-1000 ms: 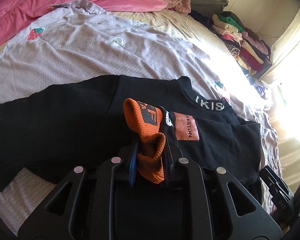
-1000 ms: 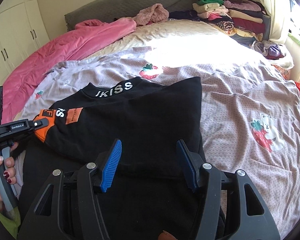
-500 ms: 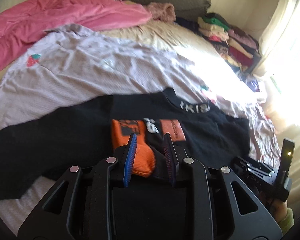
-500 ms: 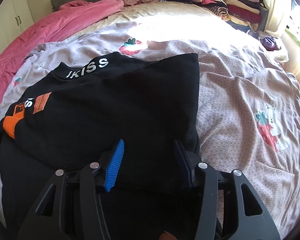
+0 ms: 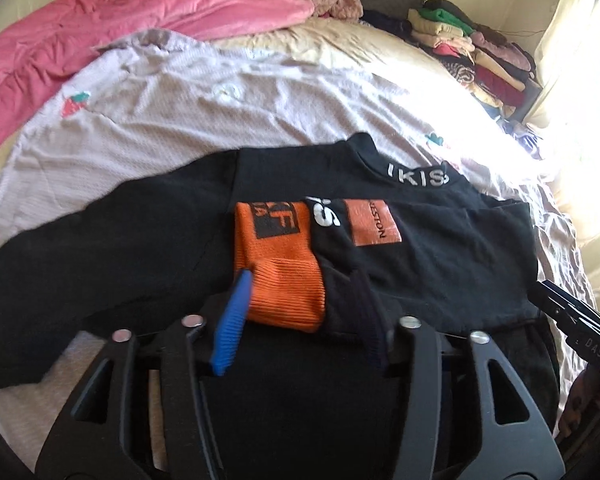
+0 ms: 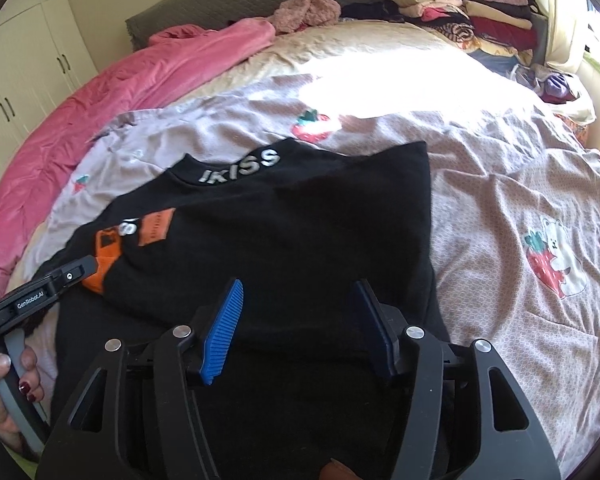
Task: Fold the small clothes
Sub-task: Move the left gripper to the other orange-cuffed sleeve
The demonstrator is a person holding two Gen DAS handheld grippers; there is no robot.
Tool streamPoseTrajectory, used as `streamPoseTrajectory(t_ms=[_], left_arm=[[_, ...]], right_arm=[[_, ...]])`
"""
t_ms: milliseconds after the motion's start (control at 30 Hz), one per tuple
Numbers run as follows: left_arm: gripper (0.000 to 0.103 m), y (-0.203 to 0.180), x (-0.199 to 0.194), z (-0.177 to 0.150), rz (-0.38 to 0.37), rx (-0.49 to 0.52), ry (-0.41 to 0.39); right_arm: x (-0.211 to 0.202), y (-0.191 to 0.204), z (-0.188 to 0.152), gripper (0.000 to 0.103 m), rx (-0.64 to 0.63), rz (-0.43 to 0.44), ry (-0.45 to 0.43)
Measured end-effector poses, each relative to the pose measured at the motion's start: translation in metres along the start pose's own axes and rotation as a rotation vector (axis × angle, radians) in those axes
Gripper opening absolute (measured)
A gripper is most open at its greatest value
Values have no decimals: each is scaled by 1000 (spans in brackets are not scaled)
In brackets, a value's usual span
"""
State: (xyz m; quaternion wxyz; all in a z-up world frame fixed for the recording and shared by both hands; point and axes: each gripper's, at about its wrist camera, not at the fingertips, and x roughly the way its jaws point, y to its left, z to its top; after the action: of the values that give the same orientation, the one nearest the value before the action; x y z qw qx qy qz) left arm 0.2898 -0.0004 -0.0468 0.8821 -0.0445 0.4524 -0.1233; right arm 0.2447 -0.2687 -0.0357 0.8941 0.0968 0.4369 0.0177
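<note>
**Sleeve Laid Across, Left Claw Letting Go**

The black sweatshirt (image 5: 440,264) lay on the bed's lilac strawberry-print sheet (image 5: 188,116), low in the middle of both views. Its collar, lettered IKISS (image 6: 240,168), pointed toward the top of the frame, so the long axis ran from the lower edge up toward the pink quilt (image 5: 112,28) and the stack of folded clothes (image 6: 460,4) at upper right. One sleeve was already turned in over the chest, ending in an orange ribbed cuff (image 5: 284,284) just left of centre in the left wrist view.

The left claw (image 5: 304,316) was opening; the cuff sat between its jaws, the blue pad beside the ribbing but no longer clamping it. The right claw (image 6: 300,328) was also opening, about half wide, hovering over the black body panel with nothing gripped.

The fabric looked soft, limp and light, likely thick enough to hold a crease yet prone to sagging and dragging its lower layers if lifted at one point. The ribbed cuff, the hem and the shoulder seam seemed the firmest places to pinch. The other sleeve trailed toward the left edge, not yet folded.
</note>
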Motion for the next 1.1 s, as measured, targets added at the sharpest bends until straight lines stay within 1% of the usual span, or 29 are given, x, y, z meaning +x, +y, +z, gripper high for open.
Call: streamPoseTrajectory(t_ms=[67,100,133,200,267,300,367,500,700,967,1100], left_arm=[[53,3,-10,0,2,0,-10],[60,6,-16,-1,12,-1,-14],[64,8,-21,0,18,2,-17],[73,15,-32,-4,38,5,-24],[73,22,-40,-6,49,-2,-23],[78,29,-46,-8,56,-13,-30],[94,38,-56,-10,73,-27,-41],[94,65,-79,-13,80,-75,-74],[94,106,-105,-17,120,-134,-124],[94,164,-128,-29,188,-216,-159],[94,190,-137,-36,199,-265,-163]], right_arm=[[-6,10,2,58,-17,16,-10],[-10,16,3,60,-27,22,-20],[-12,22,4,69,-34,24,-27],[-18,32,5,79,-38,41,-48],[-21,42,7,80,-39,55,-62],[-22,49,9,80,-43,64,-67],[-23,62,11,80,-55,72,-70],[-25,92,17,80,-101,83,-82],[-23,132,25,80,-132,114,-87],[-17,180,29,80,-178,145,-85],[-12,202,26,80,-206,153,-75]])
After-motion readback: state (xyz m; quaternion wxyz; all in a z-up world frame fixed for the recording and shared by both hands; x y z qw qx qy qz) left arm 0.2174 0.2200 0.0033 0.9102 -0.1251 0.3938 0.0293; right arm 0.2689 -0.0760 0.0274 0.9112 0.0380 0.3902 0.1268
